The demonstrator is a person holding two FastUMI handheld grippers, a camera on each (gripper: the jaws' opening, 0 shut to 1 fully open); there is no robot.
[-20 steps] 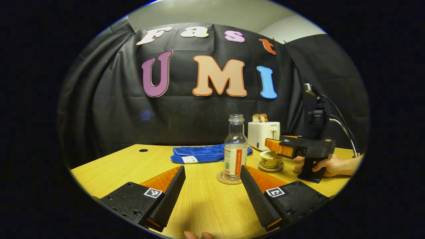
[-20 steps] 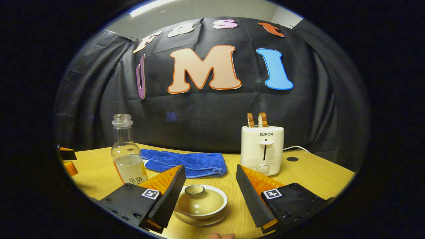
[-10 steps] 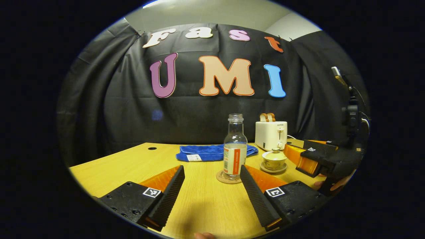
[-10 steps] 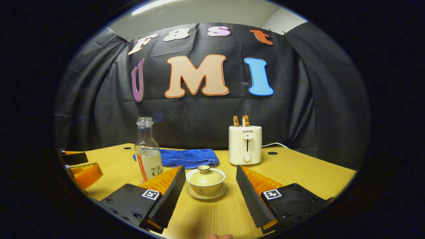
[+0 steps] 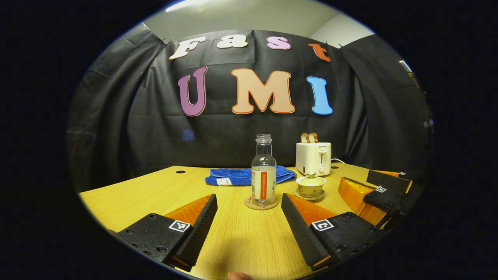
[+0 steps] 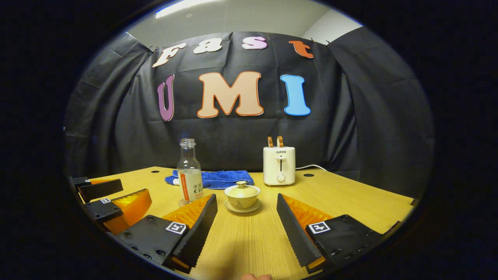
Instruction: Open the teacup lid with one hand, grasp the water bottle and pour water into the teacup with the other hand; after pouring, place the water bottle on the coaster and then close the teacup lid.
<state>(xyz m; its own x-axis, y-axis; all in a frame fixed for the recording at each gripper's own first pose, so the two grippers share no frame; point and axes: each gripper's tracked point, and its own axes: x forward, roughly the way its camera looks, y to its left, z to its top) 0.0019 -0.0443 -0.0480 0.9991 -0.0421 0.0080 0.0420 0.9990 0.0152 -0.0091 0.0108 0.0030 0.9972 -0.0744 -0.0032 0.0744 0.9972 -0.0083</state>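
Left gripper view: the left gripper [image 5: 249, 225] hangs low over the wooden table [image 5: 140, 194] with its fingers spread wide and nothing between them. Ahead, the water bottle [image 5: 263, 173] stands upright on the round coaster [image 5: 260, 203], uncapped and partly filled. Just to its right the teacup [image 5: 310, 186] sits on its saucer with the lid [image 5: 311, 179] in place. A blue towel [image 5: 243, 176] lies behind the bottle, and a white toaster [image 5: 313, 157] with bread in its slots stands behind the cup. The right gripper [image 5: 379, 186] appears at the right edge, well apart from the cup. Compared with one second ago, when that gripper reached over the cup, it has drawn back, and the bottle and cup appear smaller and farther off. Right gripper view: the right gripper [image 6: 247, 223] is likewise spread and empty, with the lidded teacup [image 6: 242, 196] ahead between the finger lines and apart from both fingers. The bottle [image 6: 189, 173] stands to the cup's left. One second ago the cup lay close between the fingers; it is now clearly farther away. The left gripper [image 6: 113, 198] shows at the left edge.
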